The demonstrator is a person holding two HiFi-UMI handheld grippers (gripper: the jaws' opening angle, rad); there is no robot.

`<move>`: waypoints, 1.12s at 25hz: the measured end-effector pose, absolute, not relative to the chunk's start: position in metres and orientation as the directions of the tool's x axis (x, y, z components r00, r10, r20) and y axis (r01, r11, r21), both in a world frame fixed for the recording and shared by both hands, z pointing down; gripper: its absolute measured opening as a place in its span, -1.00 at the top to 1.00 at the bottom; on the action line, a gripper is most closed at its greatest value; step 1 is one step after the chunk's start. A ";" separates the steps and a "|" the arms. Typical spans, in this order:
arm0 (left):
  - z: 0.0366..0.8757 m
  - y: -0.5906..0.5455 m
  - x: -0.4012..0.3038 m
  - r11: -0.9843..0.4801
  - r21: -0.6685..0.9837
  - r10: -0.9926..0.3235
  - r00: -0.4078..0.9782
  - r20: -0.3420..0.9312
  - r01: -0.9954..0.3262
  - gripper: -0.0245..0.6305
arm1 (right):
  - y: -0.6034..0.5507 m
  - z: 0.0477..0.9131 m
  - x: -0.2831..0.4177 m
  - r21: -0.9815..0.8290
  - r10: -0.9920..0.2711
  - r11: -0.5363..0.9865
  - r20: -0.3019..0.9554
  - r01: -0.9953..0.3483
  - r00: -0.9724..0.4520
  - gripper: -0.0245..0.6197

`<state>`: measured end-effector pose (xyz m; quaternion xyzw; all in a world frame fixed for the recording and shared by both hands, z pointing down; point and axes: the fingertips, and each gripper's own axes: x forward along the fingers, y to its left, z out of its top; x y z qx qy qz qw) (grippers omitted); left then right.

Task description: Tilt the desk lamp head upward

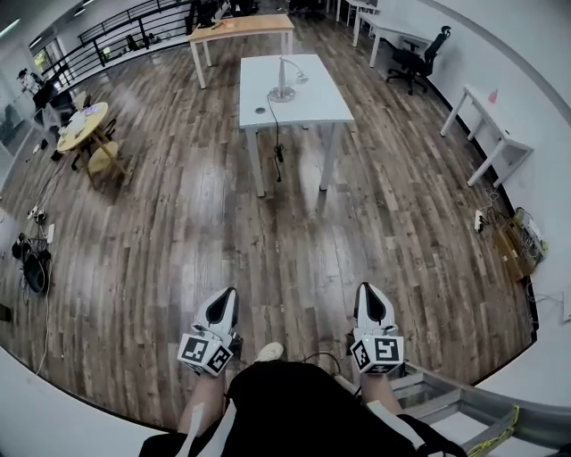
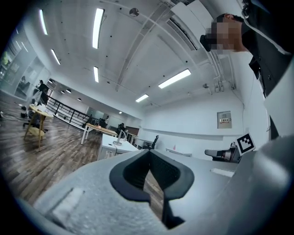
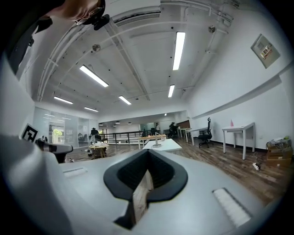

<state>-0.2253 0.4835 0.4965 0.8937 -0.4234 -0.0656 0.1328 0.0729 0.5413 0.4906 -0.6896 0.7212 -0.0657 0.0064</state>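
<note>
The desk lamp (image 1: 284, 82), silver with a round base and a bent neck, stands on a white table (image 1: 308, 105) far ahead across the wooden floor. A cable hangs from the table's front edge. Both grippers are held low and close to the person's body, well short of the table. My left gripper (image 1: 228, 294) and my right gripper (image 1: 367, 289) point level toward it, both shut with nothing between the jaws. In the left gripper view the lamp (image 2: 120, 137) is small beyond the shut left gripper (image 2: 148, 155). In the right gripper view the lamp (image 3: 156, 139) shows above the shut right gripper (image 3: 147, 153).
A wooden table (image 1: 241, 27) stands behind the white one. At the left are a round yellow table (image 1: 82, 125) with chairs and floor cables (image 1: 36, 259). At the right stand an office chair (image 1: 419, 58), a white side desk (image 1: 491, 120) and boxes (image 1: 516, 243).
</note>
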 end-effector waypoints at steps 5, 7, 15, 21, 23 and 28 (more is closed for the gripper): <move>0.506 0.475 -0.255 -0.567 0.281 -0.806 0.591 0.002 -0.774 0.93 | 0.511 0.503 0.048 -0.123 -0.989 0.100 0.097 -0.987 -0.112 0.91; 0.504 0.468 -0.263 -0.554 0.280 -0.817 0.577 -0.002 -0.784 0.93 | 0.497 0.506 0.039 -0.125 -0.985 0.122 0.106 -0.985 -0.136 0.91; 0.495 0.427 -0.310 -0.524 0.257 -0.845 0.533 -0.036 -0.812 0.93 | 0.446 0.500 0.000 -0.124 -0.980 0.168 0.090 -0.978 -0.180 0.91; 0.486 0.395 -0.335 -0.546 0.242 -0.834 0.546 -0.074 -0.802 0.93 | 0.409 0.486 -0.030 -0.116 -0.983 0.172 0.050 -0.978 -0.179 0.91; 0.485 0.388 -0.344 -0.544 0.236 -0.836 0.543 -0.077 -0.805 0.93 | 0.401 0.485 -0.041 -0.116 -0.981 0.183 0.045 -0.976 -0.189 0.91; 0.491 0.378 -0.364 -0.512 0.253 -0.856 0.513 -0.067 -0.821 0.93 | 0.389 0.488 -0.053 -0.114 -0.977 0.194 0.062 -0.974 -0.202 0.91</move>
